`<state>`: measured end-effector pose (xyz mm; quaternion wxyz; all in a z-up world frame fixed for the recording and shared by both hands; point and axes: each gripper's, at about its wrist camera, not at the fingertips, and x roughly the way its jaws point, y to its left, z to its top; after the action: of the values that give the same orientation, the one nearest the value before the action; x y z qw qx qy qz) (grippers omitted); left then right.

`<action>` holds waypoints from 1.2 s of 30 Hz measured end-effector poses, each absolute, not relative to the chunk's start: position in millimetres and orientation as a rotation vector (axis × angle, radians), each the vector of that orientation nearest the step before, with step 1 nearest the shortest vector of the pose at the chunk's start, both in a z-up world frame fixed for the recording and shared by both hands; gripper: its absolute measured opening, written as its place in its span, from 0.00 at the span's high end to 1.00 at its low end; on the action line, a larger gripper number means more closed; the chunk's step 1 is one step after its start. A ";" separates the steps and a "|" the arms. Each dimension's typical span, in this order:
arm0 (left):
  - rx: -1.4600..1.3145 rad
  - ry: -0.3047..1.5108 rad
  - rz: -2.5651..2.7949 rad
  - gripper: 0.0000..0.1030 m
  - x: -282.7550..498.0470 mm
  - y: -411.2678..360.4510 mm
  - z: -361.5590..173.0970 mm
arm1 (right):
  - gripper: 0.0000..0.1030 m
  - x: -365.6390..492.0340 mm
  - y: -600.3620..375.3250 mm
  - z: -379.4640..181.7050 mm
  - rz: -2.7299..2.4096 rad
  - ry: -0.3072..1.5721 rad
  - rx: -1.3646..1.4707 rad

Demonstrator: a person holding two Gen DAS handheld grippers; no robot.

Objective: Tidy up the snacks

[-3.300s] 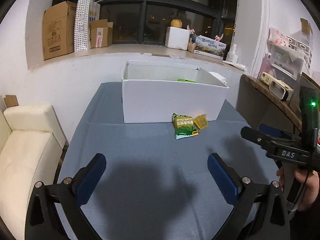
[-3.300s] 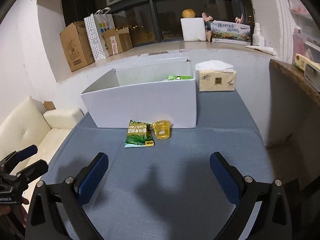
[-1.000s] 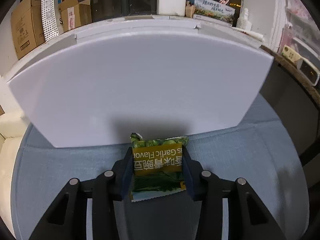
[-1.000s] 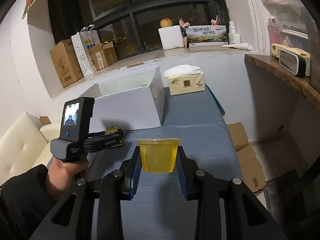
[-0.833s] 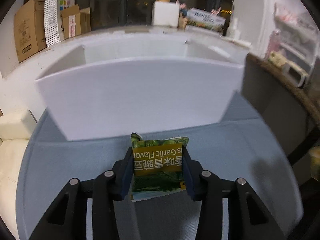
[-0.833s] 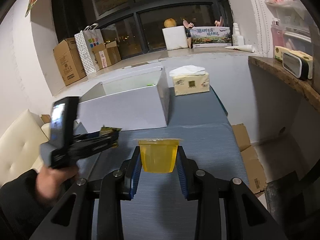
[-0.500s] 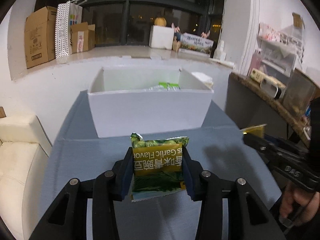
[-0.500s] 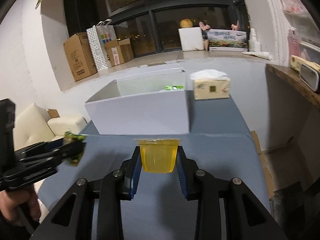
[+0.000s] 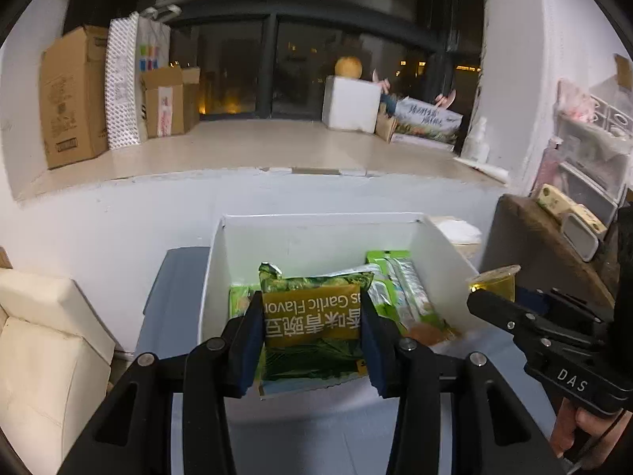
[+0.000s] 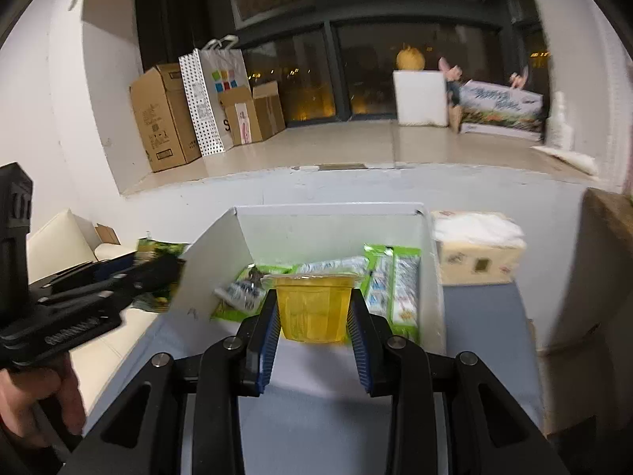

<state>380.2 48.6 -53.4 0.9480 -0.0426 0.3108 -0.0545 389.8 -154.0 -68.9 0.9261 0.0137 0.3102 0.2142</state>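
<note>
My left gripper [image 9: 312, 340] is shut on a green snack bag [image 9: 312, 328] with a yellow label, held above the front of the open white box [image 9: 316, 233]. The bag also shows in the right wrist view [image 10: 158, 253], left of the box's wall. My right gripper [image 10: 312, 320] is shut on a yellow jelly cup [image 10: 312, 304], held over the near edge of the white box [image 10: 328, 217]. The cup [image 9: 492, 283] also appears in the left wrist view at the box's right side. Several green and white snack packs [image 10: 391, 277] lie inside the box.
A tissue box [image 10: 476, 249] stands right of the white box on the grey-blue table [image 10: 484, 316]. A cream sofa [image 9: 43, 340] is at the left. Cardboard boxes [image 9: 71, 95] and a paper bag [image 9: 122, 79] line the windowsill. A wooden shelf [image 9: 554, 245] is at the right.
Both grippers rose and moved forward to the white box, each carrying its snack. The box's inside with its packs has come into view from above.
</note>
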 end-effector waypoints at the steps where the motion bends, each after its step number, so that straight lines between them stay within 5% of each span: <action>1: -0.077 0.648 -0.104 0.53 391.5 49.0 -56.9 | 0.65 400.6 -151.9 -70.7 0.434 0.652 0.028; 6: -0.055 0.718 -0.107 0.44 418.8 48.7 -81.2 | 0.64 431.1 -150.3 -86.5 0.420 0.703 0.048; 7: -0.064 0.746 -0.108 0.20 422.5 50.3 -85.8 | 0.63 434.2 -150.7 -89.8 0.413 0.717 0.048; 8: -0.077 0.752 -0.112 0.00 423.6 52.6 -88.2 | 0.45 434.4 -152.3 -91.1 0.395 0.717 0.048; 10: -0.068 0.724 -0.098 0.00 417.0 53.7 -88.8 | 0.08 430.6 -159.2 -91.4 0.372 0.683 0.060; 11: -0.065 0.722 -0.094 0.00 415.2 55.1 -88.7 | 0.07 428.9 -161.9 -89.5 0.369 0.664 0.066; 36: -0.103 0.563 -0.027 0.00 181.9 40.7 -35.1 | 0.06 210.1 -191.4 -34.2 0.433 0.519 0.035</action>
<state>181.9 40.7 -35.1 0.9593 -0.0510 0.2775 -0.0131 210.1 -191.4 -34.2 0.9432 0.0169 0.2548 0.2123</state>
